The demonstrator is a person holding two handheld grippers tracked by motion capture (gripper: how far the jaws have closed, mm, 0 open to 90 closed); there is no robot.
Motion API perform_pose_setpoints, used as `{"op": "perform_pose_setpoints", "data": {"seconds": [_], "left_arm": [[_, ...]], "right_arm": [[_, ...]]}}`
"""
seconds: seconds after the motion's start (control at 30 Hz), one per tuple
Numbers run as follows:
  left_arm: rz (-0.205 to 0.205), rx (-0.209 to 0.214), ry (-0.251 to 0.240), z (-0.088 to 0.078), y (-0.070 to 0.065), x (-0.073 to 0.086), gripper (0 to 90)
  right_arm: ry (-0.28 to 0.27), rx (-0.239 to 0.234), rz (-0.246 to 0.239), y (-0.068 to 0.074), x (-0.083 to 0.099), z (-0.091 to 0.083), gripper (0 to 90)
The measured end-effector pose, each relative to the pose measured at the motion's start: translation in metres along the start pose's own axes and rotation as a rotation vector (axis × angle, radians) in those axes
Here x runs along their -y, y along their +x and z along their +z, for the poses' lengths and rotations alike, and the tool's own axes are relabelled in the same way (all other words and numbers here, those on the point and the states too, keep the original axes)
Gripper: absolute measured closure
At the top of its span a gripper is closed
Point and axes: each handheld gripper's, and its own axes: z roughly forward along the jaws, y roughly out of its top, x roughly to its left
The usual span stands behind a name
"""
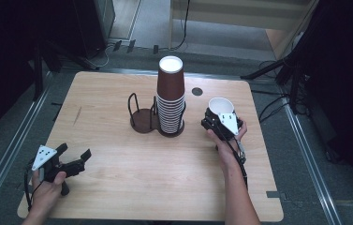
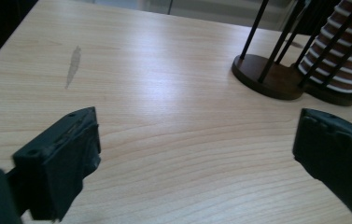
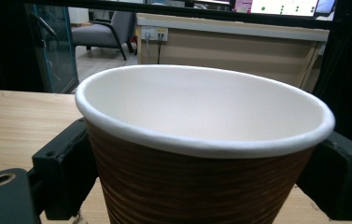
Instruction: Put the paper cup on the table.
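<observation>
Item: ribbed brown paper cup (image 3: 201, 154), white inside, mouth up, empty. Location: right side of the wooden table (image 1: 118, 187), clamped in the right gripper (image 1: 221, 123), one jaw against each side of the ribbed wall just below the rolled rim. Near it: tall stack of matching cups (image 1: 170, 96), upside down, in one bay of a black wire cup holder (image 1: 142, 115); the other bay vacant.

Handling, as judged: very light; thin wall, soft under squeeze, easily dented or ovalled. Ribbing gives fair friction. Best held on the wall close below the rim, where the rolled edge stiffens it; light pressure only.

Left gripper (image 1: 74, 159): jaws spread wide, nothing between, resting low at the near-left corner of the table.
</observation>
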Motion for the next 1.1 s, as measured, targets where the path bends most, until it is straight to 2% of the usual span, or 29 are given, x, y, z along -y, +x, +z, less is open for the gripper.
{"op": "perform_pose_setpoints", "data": {"seconds": [0.1, 0.17, 0.2, 0.27, 0.33, 0.4, 0.53, 0.67, 0.73, 0.83, 1.1], "left_arm": [[0.007, -0.025, 0.005, 0.000, 0.000, 0.000, 1.0], [-0.008, -0.025, 0.010, 0.000, 0.001, -0.001, 0.0], [-0.024, -0.020, 0.022, 0.000, 0.001, -0.002, 0.0], [-0.018, -0.039, 0.058, -0.001, 0.001, -0.005, 0.0], [-0.028, -0.036, 0.066, 0.000, 0.001, -0.005, 0.0], [-0.014, -0.043, 0.067, 0.001, 0.000, -0.004, 0.0], [-0.013, -0.038, 0.064, 0.001, 0.000, -0.004, 0.0], [-0.014, -0.043, 0.065, 0.001, 0.001, -0.004, 0.0], [-0.010, -0.052, 0.062, 0.000, 0.001, -0.004, 0.0], [-0.001, -0.082, 0.064, 0.000, 0.002, -0.004, 0.0], [-0.004, -0.072, 0.068, 0.001, 0.001, -0.004, 0.0]], "right_arm": [[0.005, 0.007, -0.003, -0.002, 0.002, 0.001, 9.1], [0.015, 0.013, 0.001, -0.004, 0.004, 0.001, 8.8], [0.019, 0.012, 0.007, -0.004, 0.005, 0.001, 8.4], [0.028, 0.014, 0.007, -0.006, 0.006, 0.001, 7.3], [0.038, 0.015, 0.004, -0.007, 0.008, 0.000, 6.0], [0.042, 0.007, 0.006, -0.008, 0.009, 0.000, 5.5], [0.049, 0.007, 0.010, -0.009, 0.010, -0.001, 5.2], [0.061, -0.026, 0.007, -0.009, 0.009, -0.003, 0.0], [0.068, -0.025, 0.021, -0.009, 0.007, -0.005, 0.0], [0.059, -0.053, 0.068, -0.012, 0.003, -0.011, 0.0], [0.050, -0.082, 0.051, -0.020, 0.000, -0.026, 0.0]]}}
